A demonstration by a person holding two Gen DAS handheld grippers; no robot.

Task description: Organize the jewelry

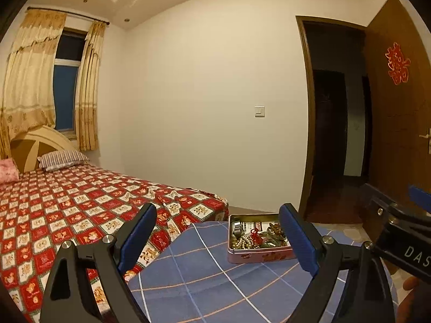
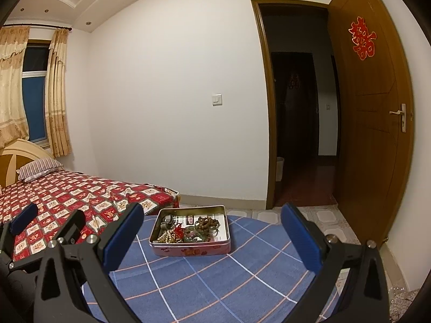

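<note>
**Two grippers spread wide, jewelry tin ahead on the blue cloth**

Both of my grippers hang over the near part of a round table draped in a blue checked cloth (image 2: 204, 277). My left gripper (image 1: 218, 242) has its blue-padded fingers (image 1: 134, 239) well apart with nothing between them. My right gripper (image 2: 212, 238) stands just as wide and holds nothing.

Farther out on the cloth, near the table's far edge, sits the pink tin (image 2: 192, 249), lid off. From the left wrist it lies toward the right finger; from the right wrist it sits between the fingers, left of centre. Inside I see a pale pearl string (image 2: 167, 238) at the near left, a red knot charm (image 2: 178, 232), brown wooden beads (image 2: 207, 223) at the far right, and a metal piece (image 2: 168, 220) at the far left.

Beyond, to the left, is a bed with a red patterned cover (image 2: 67, 193); to the far right, an open wooden door (image 2: 377, 123).
</note>
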